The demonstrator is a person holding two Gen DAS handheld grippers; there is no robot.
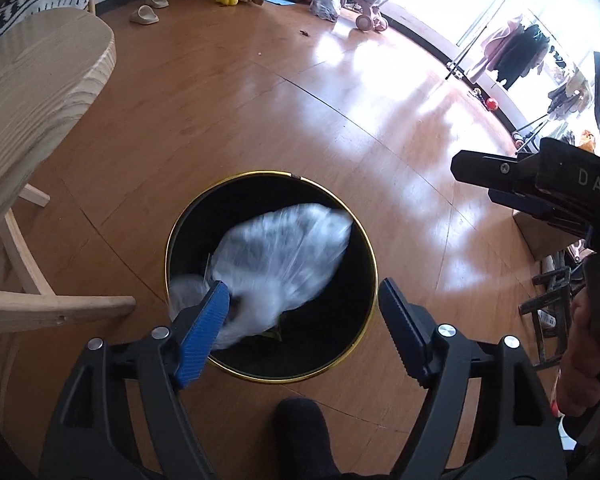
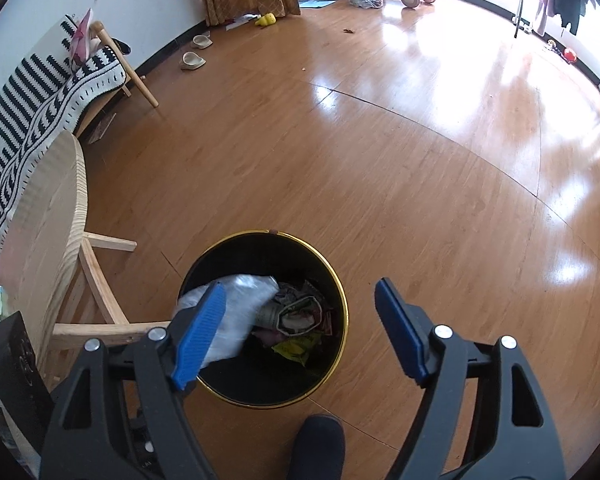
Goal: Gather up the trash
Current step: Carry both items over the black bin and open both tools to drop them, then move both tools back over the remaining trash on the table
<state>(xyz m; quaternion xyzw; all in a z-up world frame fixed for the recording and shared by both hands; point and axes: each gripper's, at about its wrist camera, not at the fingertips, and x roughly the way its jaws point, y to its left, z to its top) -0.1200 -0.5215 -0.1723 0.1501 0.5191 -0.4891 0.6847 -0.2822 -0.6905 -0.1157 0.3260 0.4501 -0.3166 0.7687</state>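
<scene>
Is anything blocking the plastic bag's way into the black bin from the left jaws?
Nothing visible. The plastic bag is over the open mouth of the black bin, blurred, between the open jaws of the left gripper. No lid is in view.

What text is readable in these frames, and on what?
"DAS": white letters on the black body of the right gripper, cut off at the edge of the left wrist view; more may follow.
Printed wrappers in the trash bin: patterns show, no words legible.
Clear plastic bag over the bin: blurred, no print readable.
Nothing else carries readable text.
</scene>
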